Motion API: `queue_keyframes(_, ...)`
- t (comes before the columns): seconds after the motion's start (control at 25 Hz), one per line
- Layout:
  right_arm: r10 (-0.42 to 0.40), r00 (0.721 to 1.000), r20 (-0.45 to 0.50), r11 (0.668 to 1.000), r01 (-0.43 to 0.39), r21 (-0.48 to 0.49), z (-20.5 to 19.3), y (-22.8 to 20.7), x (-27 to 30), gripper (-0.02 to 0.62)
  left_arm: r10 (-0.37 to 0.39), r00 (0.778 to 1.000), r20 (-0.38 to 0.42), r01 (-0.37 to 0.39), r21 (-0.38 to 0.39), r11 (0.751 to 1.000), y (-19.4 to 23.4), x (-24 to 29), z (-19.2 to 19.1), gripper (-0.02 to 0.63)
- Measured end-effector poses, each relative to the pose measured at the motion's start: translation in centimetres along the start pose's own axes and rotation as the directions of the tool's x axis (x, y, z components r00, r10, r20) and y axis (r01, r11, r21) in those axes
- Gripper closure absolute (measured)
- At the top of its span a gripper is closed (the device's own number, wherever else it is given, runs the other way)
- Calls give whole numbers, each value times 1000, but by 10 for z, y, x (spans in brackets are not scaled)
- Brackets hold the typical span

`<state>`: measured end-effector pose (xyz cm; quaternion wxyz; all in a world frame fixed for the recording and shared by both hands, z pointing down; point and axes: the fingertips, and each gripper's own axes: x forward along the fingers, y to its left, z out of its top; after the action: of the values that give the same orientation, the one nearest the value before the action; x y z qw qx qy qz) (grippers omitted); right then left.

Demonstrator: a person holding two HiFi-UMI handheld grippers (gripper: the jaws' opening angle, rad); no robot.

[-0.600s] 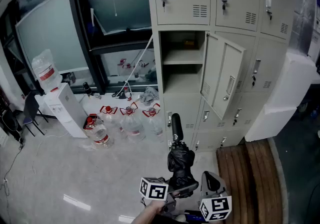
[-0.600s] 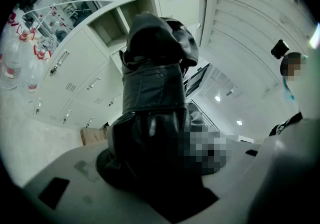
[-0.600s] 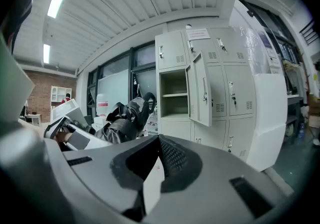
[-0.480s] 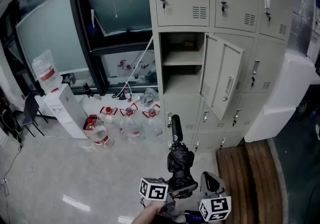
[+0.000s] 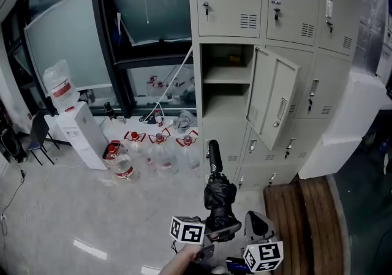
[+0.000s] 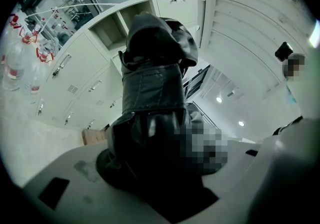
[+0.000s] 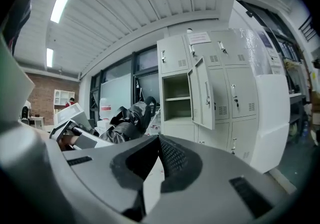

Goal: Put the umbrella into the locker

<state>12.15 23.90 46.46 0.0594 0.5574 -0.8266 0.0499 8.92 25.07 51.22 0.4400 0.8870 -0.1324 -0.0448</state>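
A folded black umbrella stands nearly upright low in the head view, its handle pointing at the lockers. My left gripper is shut on its bundled cloth, which fills the left gripper view as the umbrella between the jaws of the left gripper. The open locker compartment has its door swung to the right. My right gripper is beside the umbrella, to its right. In its own view the right gripper has its pad tips together with nothing held, facing the open compartment.
Several water bottles stand on the floor left of the lockers, beside a water dispenser. A wooden platform lies at the lower right and a big white block leans on the lockers. A chair is at far left.
The head view has shifted a little, so the lockers sit slightly lower and to the right. The umbrella and both grippers keep their places.
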Motion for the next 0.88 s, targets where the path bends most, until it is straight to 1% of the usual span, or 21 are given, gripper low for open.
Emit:
queue_keyframes(0.2, 14, 1000, -2, 1000, -13, 10, 0, -6, 14, 594, 15, 1000, 0, -15, 13, 1000, 11, 4, 16, 331)
queue_keyframes(0.4, 22, 1000, -12, 999, -22, 27, 2, -23, 53, 595, 24, 1000, -2, -24, 19, 1000, 38, 16, 45, 330)
queue_keyframes(0.52, 25, 999, -24, 999, -24, 30, 2, -35, 93, 595, 9, 1000, -9, -9, 12, 1000, 65, 27, 73, 330)
queue_keyframes(0.72, -5, 996, -95, 1000, 2, -28, 1, -62, 174, 594, -21, 999, -32, 20, -22, 1000, 114, 54, 135, 330)
queue_keyframes(0.88, -24, 992, -120, 1000, 22, -21, 12, -86, 239, 594, -34, 998, -56, 31, -55, 998, 155, 69, 188, 330)
